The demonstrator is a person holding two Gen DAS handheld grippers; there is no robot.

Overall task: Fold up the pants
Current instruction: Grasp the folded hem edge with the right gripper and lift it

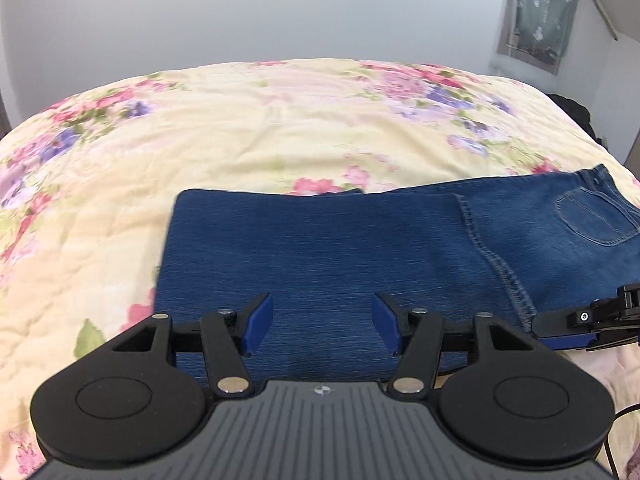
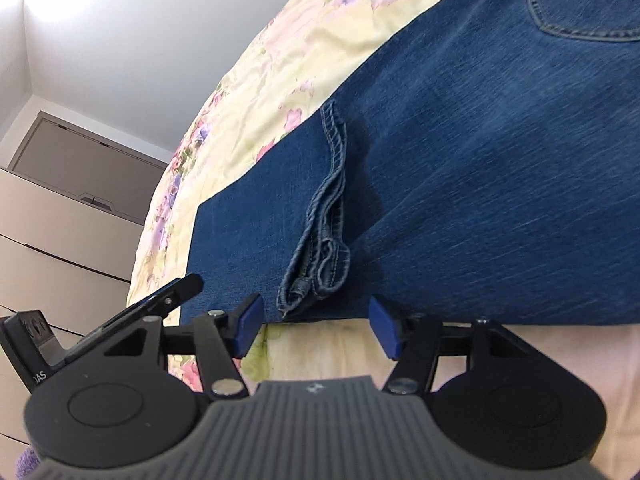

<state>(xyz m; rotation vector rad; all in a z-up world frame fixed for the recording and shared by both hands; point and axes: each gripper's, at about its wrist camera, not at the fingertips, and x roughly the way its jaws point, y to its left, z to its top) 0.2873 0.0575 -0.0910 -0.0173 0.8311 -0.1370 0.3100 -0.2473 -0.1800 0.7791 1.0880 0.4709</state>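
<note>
Blue denim pants (image 1: 340, 248) lie flat on the flowered bedspread (image 1: 240, 128), the legs folded back over themselves, a back pocket (image 1: 592, 216) at the right. My left gripper (image 1: 322, 326) is open and empty just above the folded leg part near its front edge. In the right wrist view the pants (image 2: 480, 160) fill the upper right, with the leg hems (image 2: 324, 240) lying on top of the denim. My right gripper (image 2: 316, 326) is open and empty at the pants' near edge, in front of the hems. The right gripper also shows in the left wrist view (image 1: 580, 322).
The bed (image 2: 248, 92) runs back to a pale wall. A dark cloth hangs on the wall (image 1: 536, 12) at the far right. Beige drawers (image 2: 60, 232) stand beyond the bed's left side. The left gripper shows at the left of the right wrist view (image 2: 152, 304).
</note>
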